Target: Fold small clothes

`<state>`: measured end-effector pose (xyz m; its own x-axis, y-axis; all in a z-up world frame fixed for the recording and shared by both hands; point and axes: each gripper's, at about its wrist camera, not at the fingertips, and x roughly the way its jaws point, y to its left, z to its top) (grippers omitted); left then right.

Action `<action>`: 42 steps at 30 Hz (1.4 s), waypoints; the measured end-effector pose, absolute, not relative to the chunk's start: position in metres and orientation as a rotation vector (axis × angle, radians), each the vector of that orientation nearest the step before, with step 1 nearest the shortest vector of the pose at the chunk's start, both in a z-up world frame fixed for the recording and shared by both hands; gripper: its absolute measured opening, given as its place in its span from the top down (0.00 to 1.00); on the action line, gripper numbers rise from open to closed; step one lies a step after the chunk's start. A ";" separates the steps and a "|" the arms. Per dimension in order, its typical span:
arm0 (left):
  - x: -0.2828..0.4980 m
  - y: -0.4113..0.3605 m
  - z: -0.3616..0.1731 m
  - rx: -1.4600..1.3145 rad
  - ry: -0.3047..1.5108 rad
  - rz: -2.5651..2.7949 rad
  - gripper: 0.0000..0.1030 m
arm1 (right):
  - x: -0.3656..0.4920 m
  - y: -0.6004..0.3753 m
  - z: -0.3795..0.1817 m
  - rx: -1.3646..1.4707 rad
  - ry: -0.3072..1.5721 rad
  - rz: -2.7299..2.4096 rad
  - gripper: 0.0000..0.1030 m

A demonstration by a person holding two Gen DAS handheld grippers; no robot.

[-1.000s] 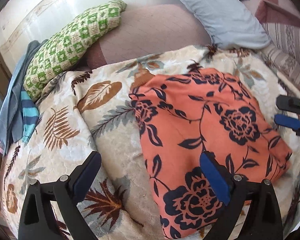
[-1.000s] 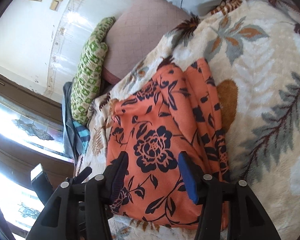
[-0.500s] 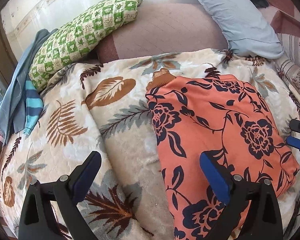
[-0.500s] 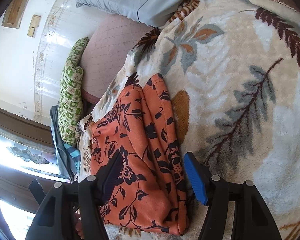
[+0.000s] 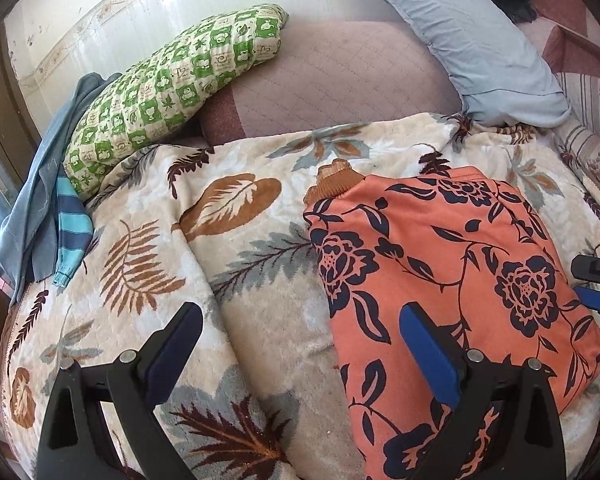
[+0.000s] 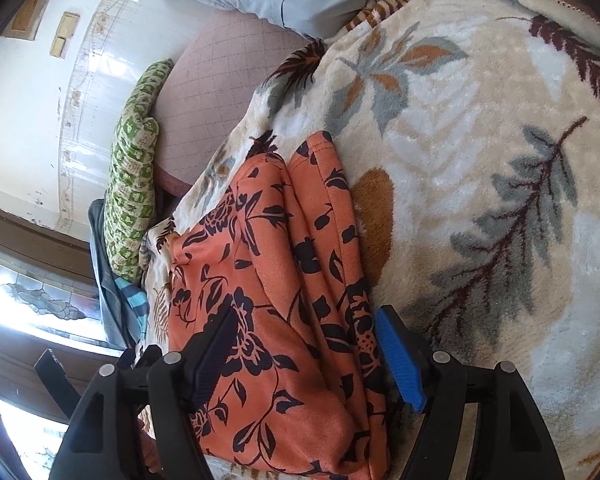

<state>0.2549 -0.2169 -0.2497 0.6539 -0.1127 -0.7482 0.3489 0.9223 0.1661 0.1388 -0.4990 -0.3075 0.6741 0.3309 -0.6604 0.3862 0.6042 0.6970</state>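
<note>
While lying folded on the leaf-print blanket [image 5: 236, 320], orange floral garment [image 5: 452, 280] sits near the blanket's right side, well apart from the green checked pillow [image 5: 172, 88] at the far left corner. Left gripper [image 5: 300, 344] hovering with tongs wide apart, nothing between them but blanket and the garment's left edge. Right gripper [image 6: 304, 356] with tongs opening, astride the garment's folded edge, pads not pressing on it. Blue striped cloth [image 5: 70, 236] at the far left edge.

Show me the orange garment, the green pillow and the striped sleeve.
orange garment [image 5: 440, 264], left wrist view, middle of the folded top face
green pillow [image 5: 168, 92], left wrist view, centre of the checked cover
striped sleeve [image 5: 72, 232], left wrist view, mid stripes
</note>
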 end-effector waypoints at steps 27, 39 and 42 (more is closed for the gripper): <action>0.283 -0.251 -0.292 0.220 0.924 -0.468 0.04 | 0.162 -0.497 -0.325 0.911 0.922 -0.069 0.17; 0.289 -0.243 -0.311 0.122 1.140 -0.612 0.00 | 0.177 -0.466 -0.324 0.829 0.960 0.073 0.19; 0.290 -0.248 -0.313 0.129 1.167 -0.623 0.00 | 0.174 -0.476 -0.330 0.901 0.949 0.059 0.29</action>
<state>0.2901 -0.2477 -0.3132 0.2463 -0.3904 -0.8871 0.5203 0.8255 -0.2189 0.1745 -0.4761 -0.3300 0.6092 0.4129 -0.6770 0.3263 0.6476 0.6886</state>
